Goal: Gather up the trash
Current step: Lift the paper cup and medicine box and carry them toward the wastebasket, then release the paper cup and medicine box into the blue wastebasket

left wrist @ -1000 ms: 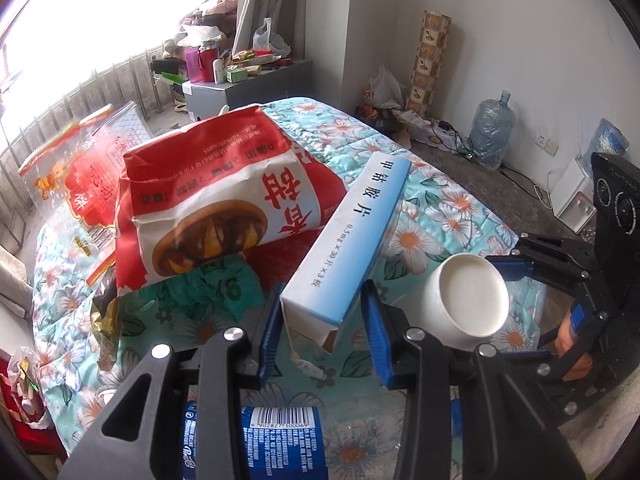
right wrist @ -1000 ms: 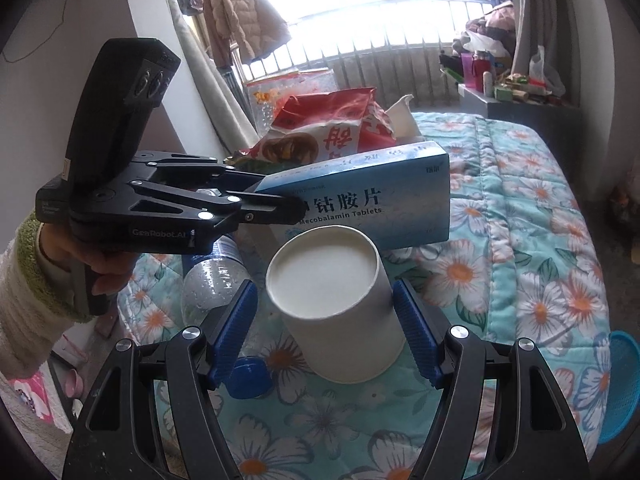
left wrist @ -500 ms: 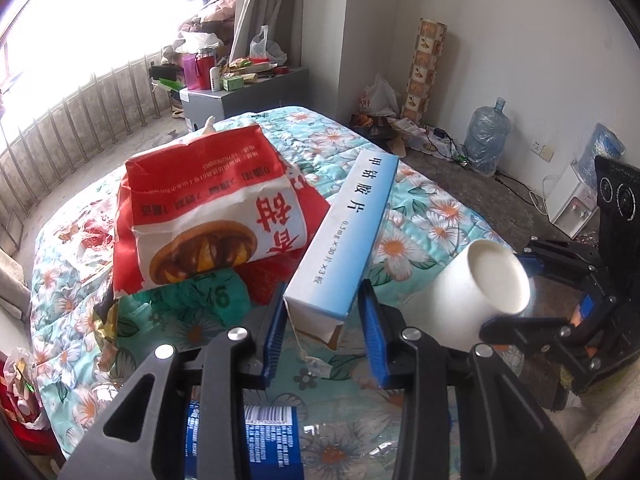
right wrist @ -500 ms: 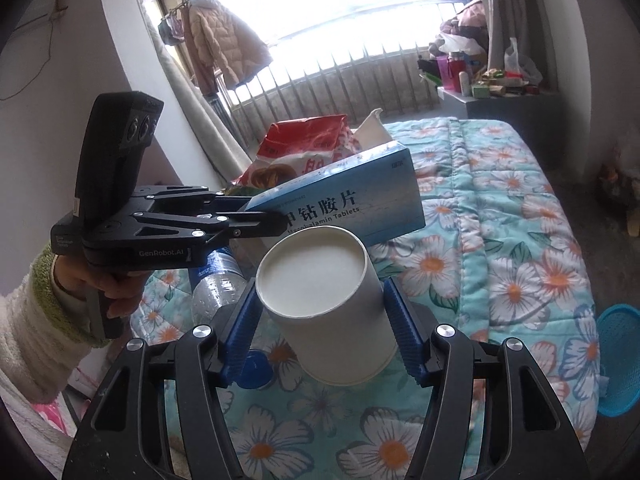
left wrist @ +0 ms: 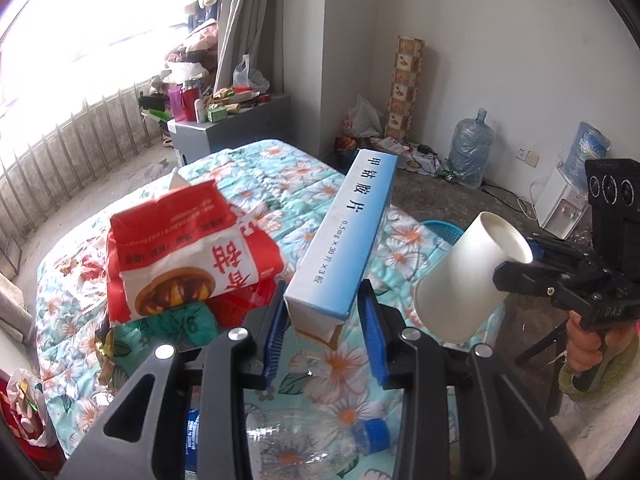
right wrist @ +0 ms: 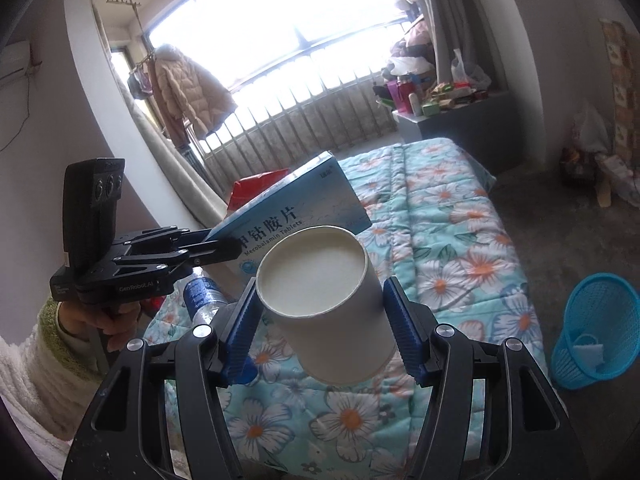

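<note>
Blue box pinched at its near end in the left gripper, slanting up and away above the quilt. White cup clamped in the right gripper, mouth toward the camera, raised off the bed. Blue basket on the floor, right. Red bag and bottle lying on the quilt.

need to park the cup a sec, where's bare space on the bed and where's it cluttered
The floral quilt lies bare on its far half, from the blue tablet box towards the grey cabinet, and down the edge by the blue basket. It is crowded near the red snack bag and the plastic bottle.
</note>
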A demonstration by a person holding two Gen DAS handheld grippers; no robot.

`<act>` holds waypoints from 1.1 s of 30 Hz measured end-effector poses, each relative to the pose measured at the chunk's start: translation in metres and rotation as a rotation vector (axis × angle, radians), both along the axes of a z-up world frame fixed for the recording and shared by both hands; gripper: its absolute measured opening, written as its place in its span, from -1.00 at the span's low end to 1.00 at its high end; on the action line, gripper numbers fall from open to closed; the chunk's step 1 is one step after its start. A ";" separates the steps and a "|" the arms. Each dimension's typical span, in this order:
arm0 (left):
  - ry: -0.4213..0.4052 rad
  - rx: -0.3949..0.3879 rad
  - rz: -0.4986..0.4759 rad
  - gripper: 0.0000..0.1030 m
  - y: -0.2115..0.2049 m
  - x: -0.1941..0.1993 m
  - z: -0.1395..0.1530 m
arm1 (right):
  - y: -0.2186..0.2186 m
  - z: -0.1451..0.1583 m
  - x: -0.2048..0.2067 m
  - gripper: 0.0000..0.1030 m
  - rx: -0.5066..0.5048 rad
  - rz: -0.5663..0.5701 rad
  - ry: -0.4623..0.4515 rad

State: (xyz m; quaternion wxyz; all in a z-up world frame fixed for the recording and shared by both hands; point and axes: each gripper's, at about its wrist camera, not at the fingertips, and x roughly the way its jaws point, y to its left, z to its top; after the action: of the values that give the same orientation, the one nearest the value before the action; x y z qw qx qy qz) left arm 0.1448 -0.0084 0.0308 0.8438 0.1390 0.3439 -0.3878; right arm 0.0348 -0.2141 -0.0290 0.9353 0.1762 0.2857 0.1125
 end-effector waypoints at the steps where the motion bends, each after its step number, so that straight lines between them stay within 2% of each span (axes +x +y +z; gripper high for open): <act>1: -0.008 -0.005 -0.004 -0.34 -0.002 -0.002 0.003 | -0.003 0.000 -0.002 0.12 0.008 -0.009 -0.001; 10: -0.040 -0.021 -0.050 -0.35 -0.028 -0.013 0.021 | -0.031 0.007 -0.025 0.11 0.060 -0.097 -0.039; 19: -0.045 -0.033 -0.115 -0.34 -0.081 -0.014 0.031 | -0.072 0.014 -0.048 0.11 0.114 -0.214 -0.079; 25: 0.030 -0.024 -0.159 -0.35 -0.141 0.001 0.022 | -0.123 0.011 -0.059 0.11 0.176 -0.358 -0.067; 33: 0.177 0.041 -0.234 -0.34 -0.254 0.022 -0.020 | -0.214 -0.008 -0.078 0.12 0.205 -0.629 0.003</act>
State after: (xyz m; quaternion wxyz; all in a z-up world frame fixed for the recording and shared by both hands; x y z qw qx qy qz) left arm 0.1663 -0.2625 0.0112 0.7561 0.1606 0.4064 -0.4872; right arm -0.0436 -0.4286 -0.0368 0.9012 0.3490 0.2060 -0.1539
